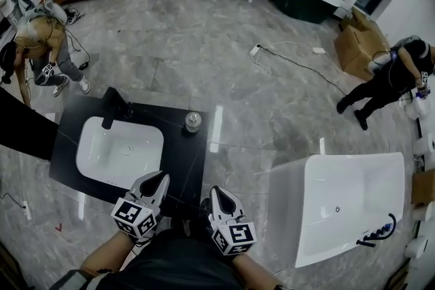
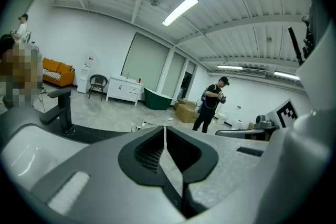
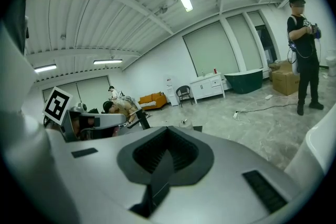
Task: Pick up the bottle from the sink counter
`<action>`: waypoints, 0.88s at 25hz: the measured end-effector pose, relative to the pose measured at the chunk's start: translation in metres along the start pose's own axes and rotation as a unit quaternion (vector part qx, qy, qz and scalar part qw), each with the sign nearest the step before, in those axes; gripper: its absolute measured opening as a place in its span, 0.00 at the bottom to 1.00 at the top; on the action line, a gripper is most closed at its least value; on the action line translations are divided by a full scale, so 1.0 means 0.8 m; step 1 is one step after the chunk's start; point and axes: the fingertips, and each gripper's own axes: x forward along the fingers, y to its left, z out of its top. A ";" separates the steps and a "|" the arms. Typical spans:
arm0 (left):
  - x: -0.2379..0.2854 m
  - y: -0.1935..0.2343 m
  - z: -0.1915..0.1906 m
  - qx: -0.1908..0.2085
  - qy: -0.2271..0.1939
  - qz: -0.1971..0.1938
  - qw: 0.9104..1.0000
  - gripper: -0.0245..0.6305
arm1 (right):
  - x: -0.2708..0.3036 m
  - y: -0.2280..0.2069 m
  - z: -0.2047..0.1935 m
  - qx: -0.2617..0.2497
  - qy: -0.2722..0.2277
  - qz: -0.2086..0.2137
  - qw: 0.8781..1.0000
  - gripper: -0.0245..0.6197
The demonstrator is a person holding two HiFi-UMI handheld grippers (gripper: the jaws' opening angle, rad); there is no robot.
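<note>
The bottle [image 1: 193,121], small and silvery, stands upright near the far right edge of the black sink counter [image 1: 183,166], right of the white basin [image 1: 119,151]. In the right gripper view the bottle [image 3: 184,123] shows just past the jaw tips. My left gripper [image 1: 158,180] hovers over the counter's near edge, jaws shut and empty. My right gripper [image 1: 219,192] hangs beside it at the counter's near right corner, also shut with nothing held. Both sit well short of the bottle. The shut jaws fill the left gripper view [image 2: 165,131] and the right gripper view [image 3: 168,134].
A black faucet [image 1: 113,106] stands at the basin's far side. A white freestanding bathtub [image 1: 353,207] sits to the right. One person [image 1: 42,44] bends at the far left, another [image 1: 394,78] at the far right near cardboard boxes [image 1: 357,44]. A cable [image 1: 292,64] lies on the floor.
</note>
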 end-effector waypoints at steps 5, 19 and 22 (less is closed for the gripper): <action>0.038 0.011 0.013 0.034 -0.025 0.016 0.999 0.04 | 0.024 -0.028 0.013 -0.020 -0.004 0.016 1.000 0.05; 0.115 0.068 0.015 0.054 0.003 0.005 0.999 0.15 | 0.086 -0.070 0.014 -0.007 0.005 -0.020 1.000 0.05; 0.141 0.080 0.010 0.065 0.014 -0.005 0.998 0.21 | 0.096 -0.076 0.013 -0.004 0.011 -0.034 0.999 0.05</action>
